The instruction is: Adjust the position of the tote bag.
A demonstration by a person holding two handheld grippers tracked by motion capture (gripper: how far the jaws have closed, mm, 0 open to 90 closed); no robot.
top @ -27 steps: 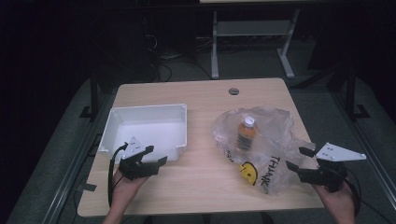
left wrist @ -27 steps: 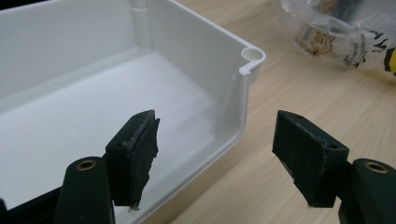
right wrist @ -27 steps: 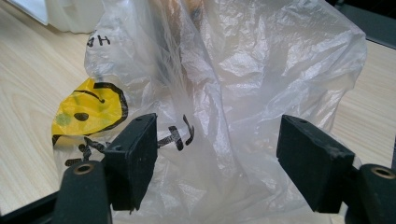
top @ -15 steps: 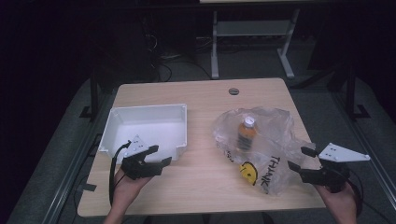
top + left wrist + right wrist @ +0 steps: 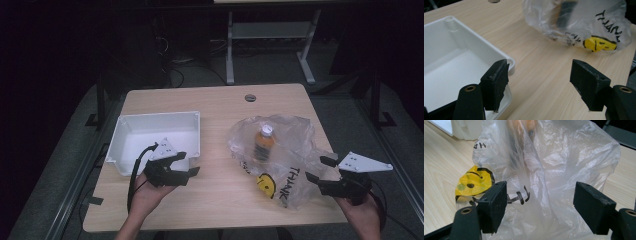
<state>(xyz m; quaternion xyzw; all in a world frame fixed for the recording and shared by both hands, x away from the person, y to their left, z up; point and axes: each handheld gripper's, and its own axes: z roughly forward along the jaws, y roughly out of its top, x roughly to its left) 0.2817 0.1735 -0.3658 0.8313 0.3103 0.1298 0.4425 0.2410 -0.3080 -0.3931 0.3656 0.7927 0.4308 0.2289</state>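
- The right gripper [image 5: 320, 176] is standing with jaws spread wide, released; crinkled film of the plastic bag [image 5: 564, 170] is lying between them, the pads not pressing it.
- The left gripper [image 5: 186, 165] is also gaping, grasping nothing, one jaw hanging over the white tray [image 5: 461, 47] corner.
- Both hands are reaching in level from the near edge.
- The bag, clear with a yellow smiley [image 5: 266, 184], is lying ahead of the right jaws, a bottle [image 5: 263, 142] inside.

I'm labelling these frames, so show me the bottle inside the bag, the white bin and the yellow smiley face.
Orange bottle with white cap [image 5: 263, 145], high view, on its body inside the clear plastic bag.
White rectangular plastic bin [image 5: 156, 119], high view, on its far rim.
Yellow smiley face print [image 5: 600, 44], left gripper view, on its middle.
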